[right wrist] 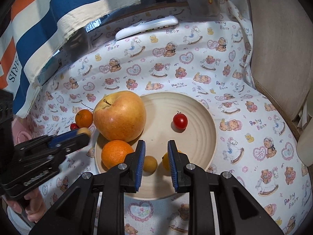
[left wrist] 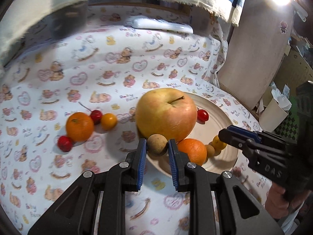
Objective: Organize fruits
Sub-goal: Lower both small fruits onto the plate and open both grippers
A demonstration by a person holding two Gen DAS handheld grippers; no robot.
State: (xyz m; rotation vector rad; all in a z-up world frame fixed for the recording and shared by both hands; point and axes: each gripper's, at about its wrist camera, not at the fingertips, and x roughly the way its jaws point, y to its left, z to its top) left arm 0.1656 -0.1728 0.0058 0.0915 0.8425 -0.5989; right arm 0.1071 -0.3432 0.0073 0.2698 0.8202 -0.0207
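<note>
My left gripper [left wrist: 157,143] is shut on a small brown longan [left wrist: 157,147], held just over the near-left rim of the cream plate [left wrist: 221,117]. On the plate lie a big apple [left wrist: 166,113], an orange [left wrist: 192,152], a red cherry tomato [right wrist: 180,121], another longan [right wrist: 150,163] and a yellow fruit [right wrist: 165,160]. My right gripper [right wrist: 156,143] hovers over the plate's near side, jaws narrow with nothing between them. On the cloth to the left lie a tangerine [left wrist: 79,126], two red cherries [left wrist: 65,143] and a yellow tomato [left wrist: 108,121].
A white remote [right wrist: 146,28] lies at the table's far side. A striped fabric [right wrist: 58,9] hangs over the back left. A beige chair back [right wrist: 283,49] stands at the right. The table wears a bear-print cloth [right wrist: 254,137].
</note>
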